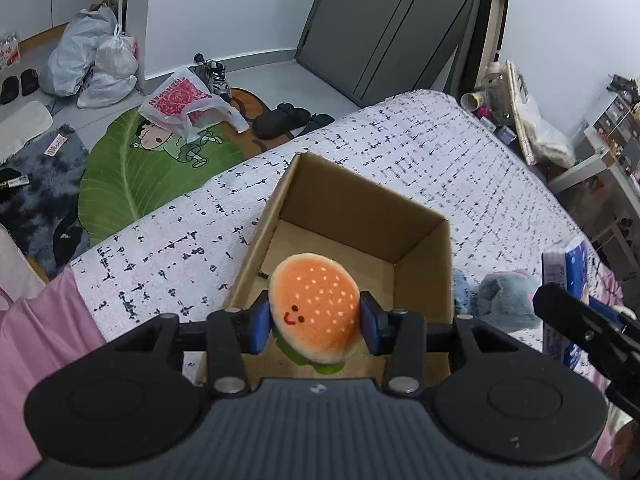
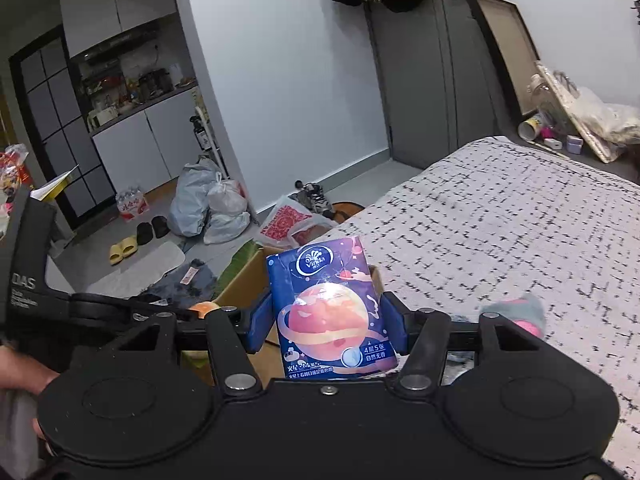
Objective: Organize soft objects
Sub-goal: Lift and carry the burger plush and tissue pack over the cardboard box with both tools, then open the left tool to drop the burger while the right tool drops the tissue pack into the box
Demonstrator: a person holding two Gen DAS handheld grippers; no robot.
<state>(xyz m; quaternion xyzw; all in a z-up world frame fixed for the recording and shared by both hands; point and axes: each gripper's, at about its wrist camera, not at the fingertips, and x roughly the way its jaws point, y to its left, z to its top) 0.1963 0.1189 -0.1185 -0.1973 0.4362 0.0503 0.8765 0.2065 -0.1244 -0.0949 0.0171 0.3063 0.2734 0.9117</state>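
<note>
Left gripper (image 1: pixel 315 326) pinches the plush burger (image 1: pixel 314 306) right above the open cardboard box (image 1: pixel 360 208), the closer hand; right gripper (image 2: pixel 326 320) clamps the tissue pack (image 2: pixel 332 312) just beside that box, upright.

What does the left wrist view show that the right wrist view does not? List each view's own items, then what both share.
Left wrist only: the hamburger plush gripped whole by the left gripper above the box's bare inside, and the green leaf rug.
Right wrist only: the tissue pack's planet front, clamped in the right gripper, and the yellow slippers.
Both: the cardboard box, the patterned bedspread and the grey plush.
</note>
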